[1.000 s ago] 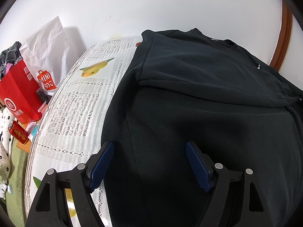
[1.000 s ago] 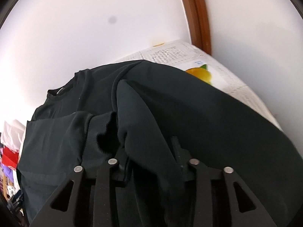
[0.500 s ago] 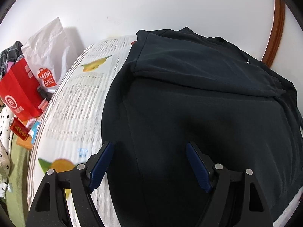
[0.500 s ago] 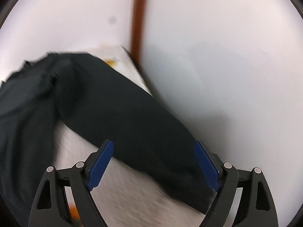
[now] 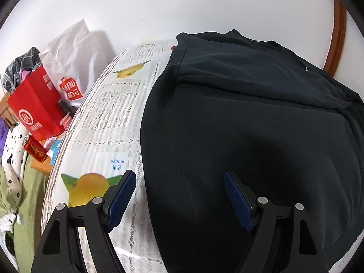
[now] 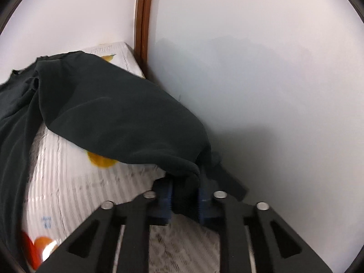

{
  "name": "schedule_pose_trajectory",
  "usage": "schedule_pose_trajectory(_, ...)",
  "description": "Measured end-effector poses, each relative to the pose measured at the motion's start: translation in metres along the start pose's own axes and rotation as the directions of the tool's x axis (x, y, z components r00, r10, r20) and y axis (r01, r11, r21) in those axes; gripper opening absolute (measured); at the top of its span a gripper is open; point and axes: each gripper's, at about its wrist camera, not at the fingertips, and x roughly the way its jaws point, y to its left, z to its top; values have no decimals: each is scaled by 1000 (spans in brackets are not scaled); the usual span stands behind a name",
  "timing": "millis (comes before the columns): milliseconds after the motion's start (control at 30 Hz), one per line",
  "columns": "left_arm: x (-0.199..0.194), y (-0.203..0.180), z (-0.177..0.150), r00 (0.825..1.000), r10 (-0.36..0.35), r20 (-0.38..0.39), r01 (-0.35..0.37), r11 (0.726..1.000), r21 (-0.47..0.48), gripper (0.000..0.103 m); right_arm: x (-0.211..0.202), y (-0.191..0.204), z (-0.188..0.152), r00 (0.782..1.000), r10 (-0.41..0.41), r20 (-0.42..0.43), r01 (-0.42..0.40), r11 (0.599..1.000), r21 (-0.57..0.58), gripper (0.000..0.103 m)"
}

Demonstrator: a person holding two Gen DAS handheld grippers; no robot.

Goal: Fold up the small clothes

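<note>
Beside wall, right tongs now closing on shirt

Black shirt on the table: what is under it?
Under the black cotton shirt lies a white lace-patterned tablecloth with fruit prints, showing left of it and below its lifted edge in the right wrist view. Whatever lies beneath the shirt's middle is covered.

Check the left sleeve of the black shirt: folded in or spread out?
Folded in. In the left wrist view the sleeve lies flat across the black shirt, its hem running straight over the chest.
</note>
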Motion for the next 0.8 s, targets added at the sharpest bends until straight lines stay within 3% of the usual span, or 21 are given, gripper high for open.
schedule_pose_trajectory(100, 2, 4, 3, 1000, -6, 3, 6, 1000, 16, 78, -34, 12, 34, 995, 26, 98, -29, 999, 20, 13)
schedule_pose_trajectory(200, 5, 5, 4, 999, -33, 3, 33, 999, 13, 78, -76, 38, 69, 974, 107, 197, -111, 994, 11, 13)
schedule_pose_trajectory(300, 6, 6, 3, 998, -64, 14, 64, 998, 9, 78, -114, 84, 98, 939, 211, 273, -205, 978, -48, 13)
schedule_pose_trajectory(367, 8, 7, 2, 996, -84, 21, 84, 996, 6, 78, -136, 124, 115, 904, 294, 310, -281, 956, -88, 13)
schedule_pose_trajectory(533, 10, 11, 1, 992, -122, 31, 122, 992, -18, 78, -162, 204, 141, 831, 457, 318, -434, 890, -143, 13)
schedule_pose_trajectory(700, 11, 8, 0, 994, -109, 26, 109, 994, -5, 79, -173, 298, 156, 746, 599, 292, -555, 801, -224, 13)
schedule_pose_trajectory(800, 12, 10, 1, 993, -112, 21, 112, 994, -16, 83, -169, 343, 152, 723, 639, 263, -587, 769, -253, 14)
